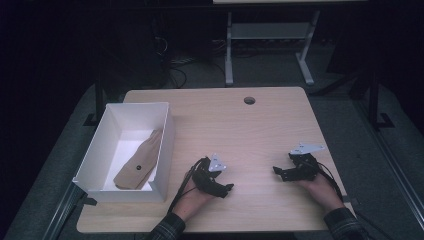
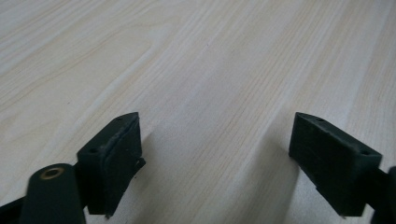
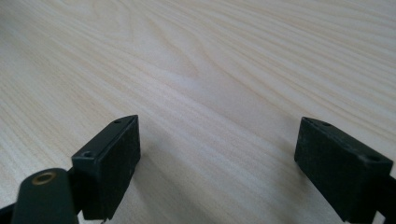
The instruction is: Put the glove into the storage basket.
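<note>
High view: my left gripper rests low on the wooden table, jaws pointing toward my right; my right gripper sits opposite, jaws pointing back at it, bare wood between the two. Both are small and dark here, so I can't read the jaw gap from above. My forearms are cut off at the bottom edge, sleeves only partly in frame. The nearest thing is a tan glove, lying flat inside a white box that sits behind my left gripper, away from where its jaws point. It's near that gripper w/ the box wall between, and well apart from my right one. The glove's near end is partly hidden by the box's front wall; there's a small dark spot on it I can't identify. Beyond the table it's mostly dark: table legs and cables, hard to make out.

Left gripper view: jaws stand wide apart w/ nothing between them, just pale wood grain running ahead. Left pad shows its inner face; right pad is cut off at the lower right corner. The table reaches the top edge of the picture.

Right gripper view: same story. Jaws spread wide, nothing gripped, bare wood between and ahead. Left pad whole, right pad clipped by the frame edge.
</note>
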`<action>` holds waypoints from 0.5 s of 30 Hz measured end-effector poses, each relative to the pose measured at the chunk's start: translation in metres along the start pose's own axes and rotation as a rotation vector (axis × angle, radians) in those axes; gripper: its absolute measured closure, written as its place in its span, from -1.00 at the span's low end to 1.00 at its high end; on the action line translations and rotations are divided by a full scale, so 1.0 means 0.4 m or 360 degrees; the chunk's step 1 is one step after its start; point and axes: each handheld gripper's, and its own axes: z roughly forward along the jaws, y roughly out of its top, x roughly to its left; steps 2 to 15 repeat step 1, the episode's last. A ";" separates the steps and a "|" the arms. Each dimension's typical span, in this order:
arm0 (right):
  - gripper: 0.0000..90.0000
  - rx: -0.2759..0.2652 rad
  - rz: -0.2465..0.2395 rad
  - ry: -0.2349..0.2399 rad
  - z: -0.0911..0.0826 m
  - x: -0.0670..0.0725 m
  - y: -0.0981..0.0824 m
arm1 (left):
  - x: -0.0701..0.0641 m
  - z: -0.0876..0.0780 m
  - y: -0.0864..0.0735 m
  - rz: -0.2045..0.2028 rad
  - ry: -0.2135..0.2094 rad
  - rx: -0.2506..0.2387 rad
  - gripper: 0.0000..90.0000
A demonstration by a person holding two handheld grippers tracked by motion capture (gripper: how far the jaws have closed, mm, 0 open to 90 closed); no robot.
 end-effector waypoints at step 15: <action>-0.69 0.0001 0.0000 -0.0001 0.000 0.000 0.000 | 0.000 0.000 0.000 0.0000 0.0000 0.0000 -0.67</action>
